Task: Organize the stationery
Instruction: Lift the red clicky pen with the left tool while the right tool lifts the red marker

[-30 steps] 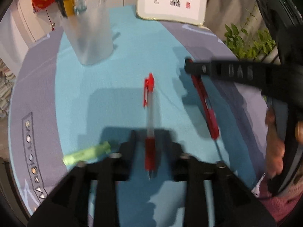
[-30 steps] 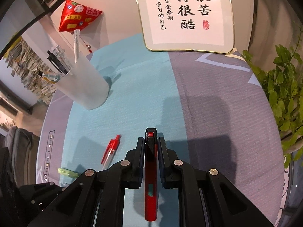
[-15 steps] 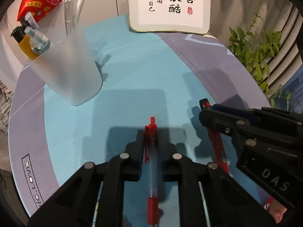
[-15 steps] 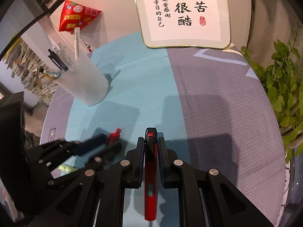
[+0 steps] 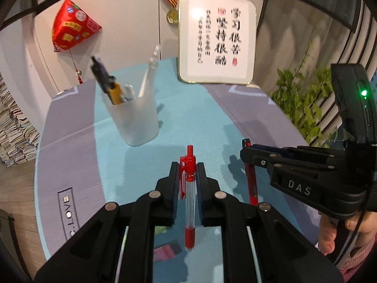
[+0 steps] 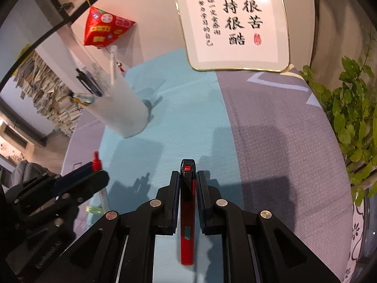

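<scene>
My left gripper (image 5: 187, 171) is shut on a clear pen with red clip and red grip (image 5: 189, 198), held above the blue mat, its clicker end pointing ahead. My right gripper (image 6: 187, 179) is shut on a red and black pen (image 6: 187, 214). In the left wrist view the right gripper (image 5: 246, 152) sits to the right with that red pen (image 5: 251, 181) hanging from it. A frosted white pen cup (image 5: 135, 118) with several pens stands beyond and left of both grippers. The right wrist view shows the cup (image 6: 123, 108) at left and the left gripper (image 6: 94, 176) low left.
A framed calligraphy board (image 5: 216, 47) leans against the wall behind the mat. A green plant (image 6: 353, 122) stands at the right edge. A green highlighter (image 6: 94, 210) lies on the mat near the left gripper. A hand (image 5: 329, 235) holds the right gripper's handle.
The left gripper closed on the clear red pen lying on the mat and lifted it off the surface. The right gripper stayed put, still holding its red pen.
</scene>
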Demonstrator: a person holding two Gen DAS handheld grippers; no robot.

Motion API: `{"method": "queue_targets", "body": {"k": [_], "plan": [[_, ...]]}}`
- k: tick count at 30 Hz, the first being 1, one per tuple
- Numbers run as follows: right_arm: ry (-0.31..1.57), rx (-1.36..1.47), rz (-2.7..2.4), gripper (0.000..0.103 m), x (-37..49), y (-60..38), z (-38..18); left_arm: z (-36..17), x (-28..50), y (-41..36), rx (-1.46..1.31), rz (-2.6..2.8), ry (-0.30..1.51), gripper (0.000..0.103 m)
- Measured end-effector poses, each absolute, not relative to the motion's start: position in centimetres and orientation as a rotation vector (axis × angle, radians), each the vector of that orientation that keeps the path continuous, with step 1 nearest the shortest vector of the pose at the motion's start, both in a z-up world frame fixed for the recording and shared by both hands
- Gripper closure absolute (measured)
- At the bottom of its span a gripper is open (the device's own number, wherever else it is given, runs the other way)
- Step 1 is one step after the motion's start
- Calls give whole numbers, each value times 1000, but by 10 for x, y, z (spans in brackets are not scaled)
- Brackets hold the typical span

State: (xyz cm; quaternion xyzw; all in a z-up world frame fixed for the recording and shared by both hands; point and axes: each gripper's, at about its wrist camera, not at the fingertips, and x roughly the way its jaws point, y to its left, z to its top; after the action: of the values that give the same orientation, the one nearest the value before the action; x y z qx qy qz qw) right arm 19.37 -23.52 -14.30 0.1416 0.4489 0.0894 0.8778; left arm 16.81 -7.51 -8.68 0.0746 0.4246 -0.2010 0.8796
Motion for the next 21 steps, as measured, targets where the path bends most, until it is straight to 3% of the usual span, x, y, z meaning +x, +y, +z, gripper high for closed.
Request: {"method": "queue_targets", "body": {"k": [21], "plan": [[814,264,238,88,158,-212,-97,-54,140,-48,116,-393,766,91]]}}
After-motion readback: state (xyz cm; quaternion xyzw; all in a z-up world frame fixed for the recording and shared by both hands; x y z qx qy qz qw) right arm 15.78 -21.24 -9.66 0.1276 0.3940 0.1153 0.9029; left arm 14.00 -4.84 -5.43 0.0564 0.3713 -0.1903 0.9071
